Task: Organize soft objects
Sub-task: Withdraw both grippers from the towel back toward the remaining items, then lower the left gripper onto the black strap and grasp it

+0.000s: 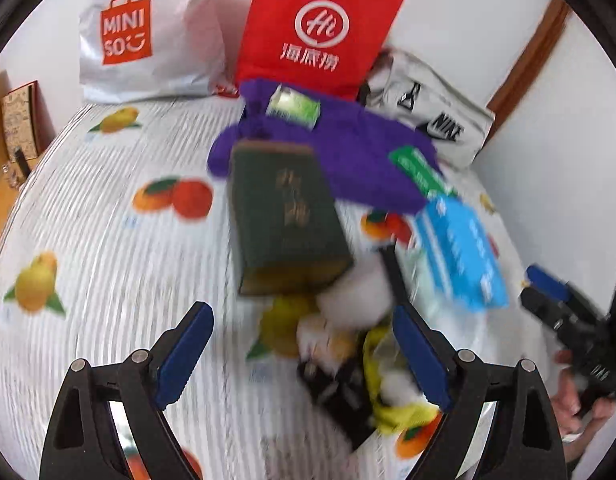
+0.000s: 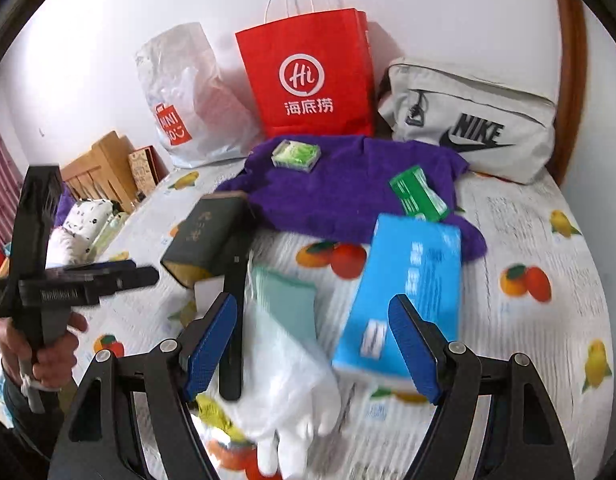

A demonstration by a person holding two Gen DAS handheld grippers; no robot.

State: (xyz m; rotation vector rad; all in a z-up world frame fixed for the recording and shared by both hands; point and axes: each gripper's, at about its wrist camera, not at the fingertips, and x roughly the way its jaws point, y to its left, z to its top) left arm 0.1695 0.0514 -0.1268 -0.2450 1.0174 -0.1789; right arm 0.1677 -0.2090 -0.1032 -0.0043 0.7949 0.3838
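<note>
The white glove (image 2: 291, 392) lies on the bed (image 2: 528, 360) at six o'clock from the purple towel (image 2: 348, 192), between the gaping fingers of the empty right tool (image 2: 312, 344); it looks light and floppy, so pinch its cuff.

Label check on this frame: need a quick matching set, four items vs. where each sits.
Items:
1. red bag
2. small green pack
3. blue box
4. Nike bag

Places:
A. on the purple cloth
B. right of the red bag, at the wall
C. near edge of the purple cloth, on the sheet
D. upright between two pale bags

Pairs: 1-D, 2-A, 3-C, 4-B
</note>
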